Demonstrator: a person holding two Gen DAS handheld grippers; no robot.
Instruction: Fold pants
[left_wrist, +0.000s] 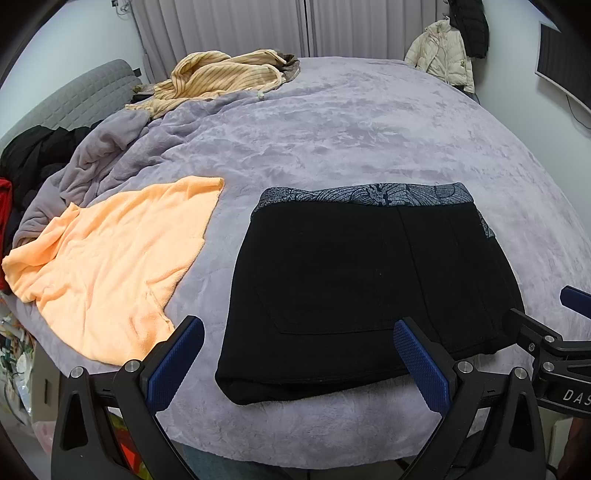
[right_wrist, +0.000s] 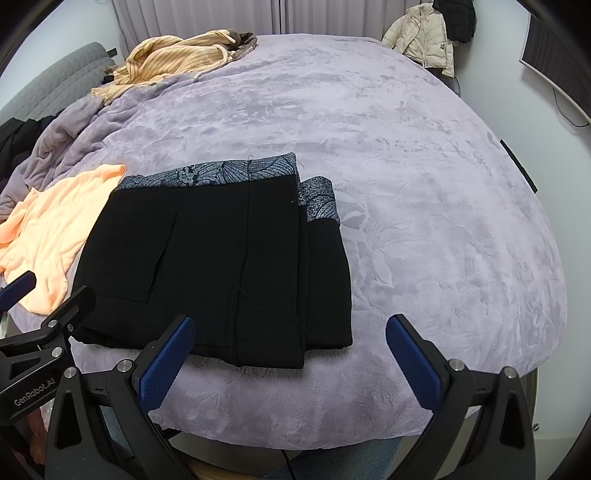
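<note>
Black pants (left_wrist: 354, 288) with a grey patterned waistband lie folded into a flat rectangle on the lilac blanket near the bed's front edge; they also show in the right wrist view (right_wrist: 221, 266). My left gripper (left_wrist: 299, 354) is open and empty, just above the front edge of the pants. My right gripper (right_wrist: 291, 350) is open and empty, over the front right corner of the pants. The right gripper shows at the right edge of the left wrist view (left_wrist: 546, 332). The left gripper shows at the left edge of the right wrist view (right_wrist: 40, 306).
A peach top (left_wrist: 110, 266) lies left of the pants. A yellow striped garment (left_wrist: 221, 77) lies at the far left of the bed (right_wrist: 424, 184). Dark clothes (left_wrist: 33, 158) are piled by the grey headboard. Jackets (left_wrist: 443, 55) hang at the back right.
</note>
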